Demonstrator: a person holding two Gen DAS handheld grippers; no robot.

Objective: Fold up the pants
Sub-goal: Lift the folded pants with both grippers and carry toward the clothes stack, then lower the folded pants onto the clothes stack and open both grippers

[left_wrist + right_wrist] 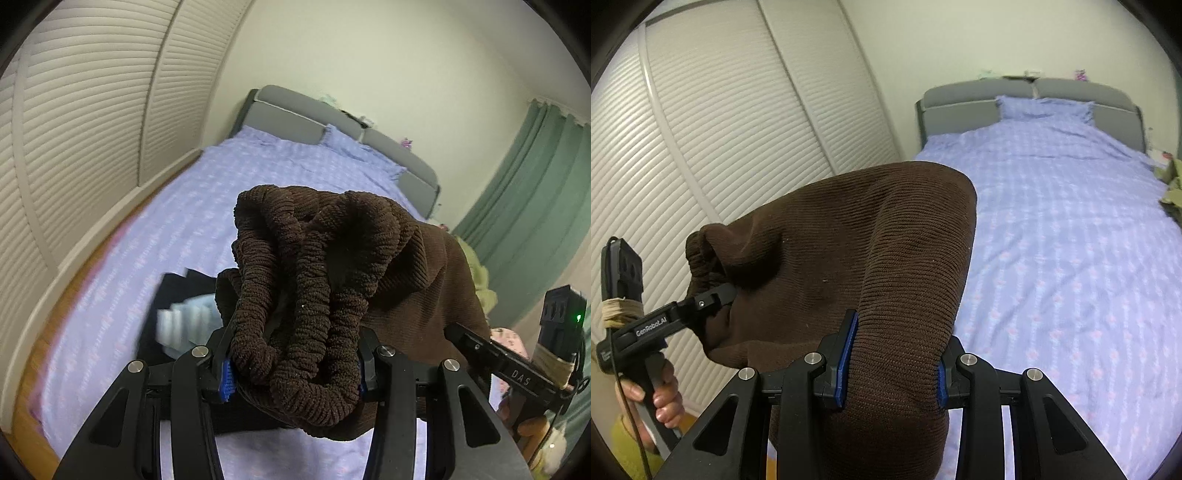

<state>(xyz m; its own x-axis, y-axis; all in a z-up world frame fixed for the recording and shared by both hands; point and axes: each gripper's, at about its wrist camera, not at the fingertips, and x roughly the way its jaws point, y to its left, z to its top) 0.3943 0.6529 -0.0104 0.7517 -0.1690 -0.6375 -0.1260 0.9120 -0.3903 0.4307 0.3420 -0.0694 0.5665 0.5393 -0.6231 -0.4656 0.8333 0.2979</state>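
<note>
Scene: a bedroom, seen from two cameras mounted on hand-held grippers, both looking over a bed (pixel 1071 229) with a lilac patterned cover.
Pants: brown ribbed pants (pixel 325 266) held up in the air above the near end of the bed, stretched between the two grippers — not lying on the cover.
Waistband: the gathered elastic waistband (pixel 295 332) is bunched into thick folds at the left gripper.
Left gripper: the left gripper (pixel 293 373) is clamped on the bunched waistband, with blue pads pressed against the cloth on both sides.
Right gripper: the right gripper (pixel 890 369) is closed around a thick fold of the pants, the fabric filling the gap between its blue pads and hanging below them.
Hands: in the right camera, a hand (pixel 661 398) grips the handle of the left gripper at the near left.
Bed: a grey padded headboard (pixel 1027 96) at the far end, with a lilac pillow (pixel 1045 107) against it.
On the bed: in the left camera, a dark garment (pixel 173 291) with a pale blue item on it lies on the cover, left of the pants — blurred.
Left side: white louvred wardrobe doors (pixel 713 125) run along the left of the bed.
Right side: a green curtain (pixel 532 192) hangs at the far right in the left camera.
</note>
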